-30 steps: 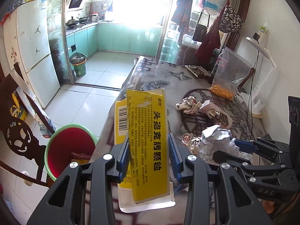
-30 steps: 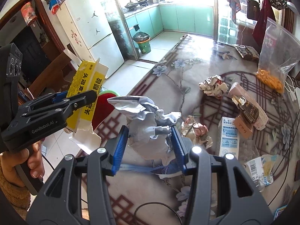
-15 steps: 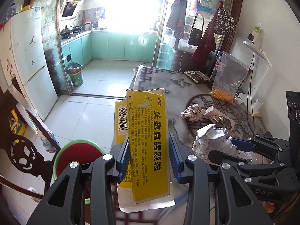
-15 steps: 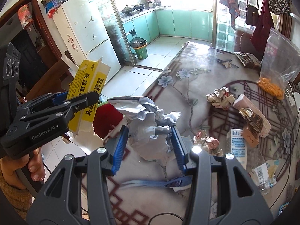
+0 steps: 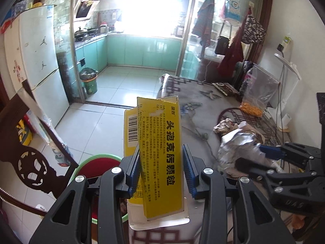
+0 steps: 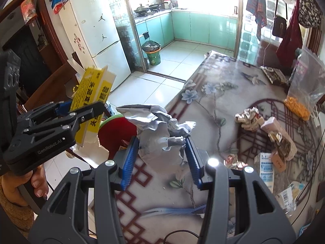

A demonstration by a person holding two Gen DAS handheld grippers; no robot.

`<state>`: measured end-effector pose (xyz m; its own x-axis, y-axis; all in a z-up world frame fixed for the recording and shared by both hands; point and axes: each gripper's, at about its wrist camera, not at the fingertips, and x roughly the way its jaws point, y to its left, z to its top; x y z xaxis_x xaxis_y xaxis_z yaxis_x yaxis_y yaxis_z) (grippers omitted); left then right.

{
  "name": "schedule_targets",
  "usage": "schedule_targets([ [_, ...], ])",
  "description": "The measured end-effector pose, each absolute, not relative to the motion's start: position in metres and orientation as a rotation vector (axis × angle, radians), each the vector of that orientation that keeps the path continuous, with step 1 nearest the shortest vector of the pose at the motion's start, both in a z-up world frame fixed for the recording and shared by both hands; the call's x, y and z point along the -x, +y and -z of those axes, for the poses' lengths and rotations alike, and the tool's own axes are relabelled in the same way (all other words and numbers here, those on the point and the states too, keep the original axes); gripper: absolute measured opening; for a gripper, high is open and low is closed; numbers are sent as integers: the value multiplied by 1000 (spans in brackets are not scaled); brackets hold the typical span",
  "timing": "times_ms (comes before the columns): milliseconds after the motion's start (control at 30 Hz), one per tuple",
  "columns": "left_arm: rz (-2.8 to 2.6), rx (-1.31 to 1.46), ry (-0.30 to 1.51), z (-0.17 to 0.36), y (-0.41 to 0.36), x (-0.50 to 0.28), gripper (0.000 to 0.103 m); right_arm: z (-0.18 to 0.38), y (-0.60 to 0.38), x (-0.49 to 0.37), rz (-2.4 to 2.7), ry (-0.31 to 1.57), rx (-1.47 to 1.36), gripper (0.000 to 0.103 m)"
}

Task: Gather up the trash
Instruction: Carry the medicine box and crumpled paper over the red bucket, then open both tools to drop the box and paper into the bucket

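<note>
Carrying both loads off the table's near-left corner goes best with each grip held firm: the left gripper (image 5: 161, 170) is clamped on the flattened yellow box (image 5: 160, 154), the right gripper (image 6: 162, 156) on the crumpled paper wad (image 6: 160, 130). Just past that corner, down on the floor, stands the red bin (image 6: 116, 134); I would release only once each piece hangs squarely over its mouth. More scraps wait farther along the table (image 6: 205, 105), toward its far-right side.

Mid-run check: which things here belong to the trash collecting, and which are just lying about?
In the job: yellow box in the left gripper; crumpled paper in the right gripper; red bin; foil wad and milk carton on the table.

Lying about: fridge; snack bag; hanging bags.
</note>
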<state>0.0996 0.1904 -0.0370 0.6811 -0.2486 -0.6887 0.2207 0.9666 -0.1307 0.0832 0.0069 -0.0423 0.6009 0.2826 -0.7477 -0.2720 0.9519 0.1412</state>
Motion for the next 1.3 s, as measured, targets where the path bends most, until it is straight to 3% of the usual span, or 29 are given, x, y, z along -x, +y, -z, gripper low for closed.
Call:
schedule_targets([
  [733, 68, 100, 903, 94, 279, -129, 35, 31, 90, -112, -305, 828, 186, 46],
  [1300, -26, 187, 1063, 166, 326, -158, 36, 97, 150, -164, -499, 987, 133, 46],
])
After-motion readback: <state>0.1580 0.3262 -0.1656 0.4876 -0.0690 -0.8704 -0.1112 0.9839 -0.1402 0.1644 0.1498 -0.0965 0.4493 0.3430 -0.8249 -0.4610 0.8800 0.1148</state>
